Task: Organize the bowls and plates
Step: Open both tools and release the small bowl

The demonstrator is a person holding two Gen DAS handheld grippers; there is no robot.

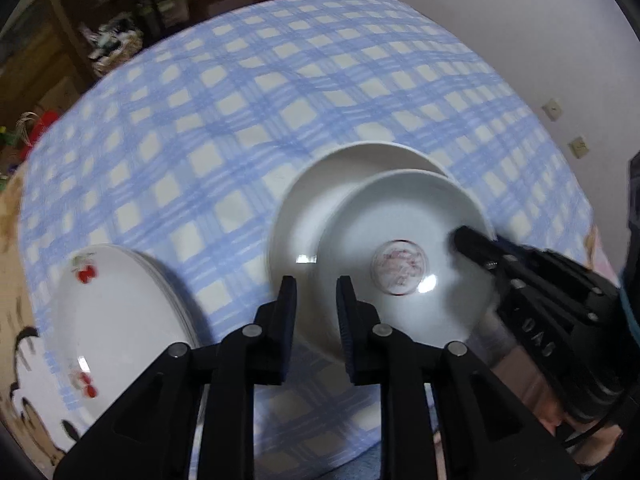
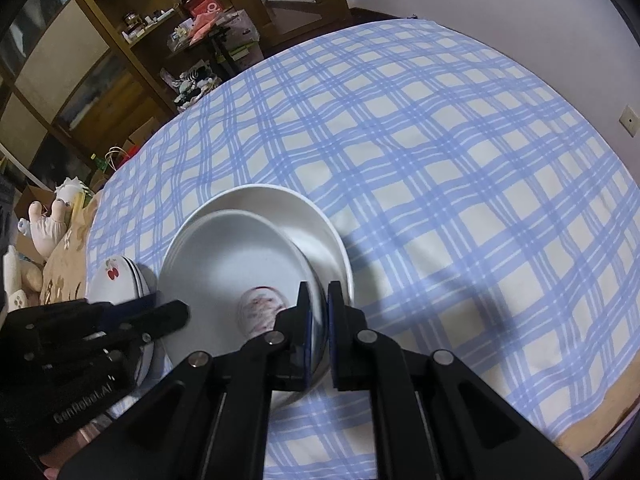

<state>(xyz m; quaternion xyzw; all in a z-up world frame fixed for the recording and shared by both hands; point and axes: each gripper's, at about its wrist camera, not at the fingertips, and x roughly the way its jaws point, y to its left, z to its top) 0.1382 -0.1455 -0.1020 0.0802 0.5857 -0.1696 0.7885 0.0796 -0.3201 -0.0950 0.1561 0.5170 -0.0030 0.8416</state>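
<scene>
A pale bowl with a red mark in its bottom [image 1: 404, 248] [image 2: 228, 264] is tilted over a larger white bowl [image 1: 308, 208] [image 2: 320, 224] on the blue checked cloth. My right gripper [image 2: 318, 300] is shut on the near rim of the marked bowl; it also shows in the left wrist view [image 1: 464, 240]. My left gripper [image 1: 316, 296] is open and empty just in front of the two bowls; it shows at the left in the right wrist view [image 2: 168, 316]. A stack of white plates with cherry prints [image 1: 108, 312] [image 2: 116, 280] lies left of the bowls.
The blue checked cloth [image 1: 240, 120] [image 2: 440, 160] covers a table that runs far back and right. A beige patterned cover [image 1: 16, 380] lies at the left edge. Wooden shelves with clutter [image 2: 120, 40] and stuffed toys [image 2: 44, 224] stand beyond the table's left side.
</scene>
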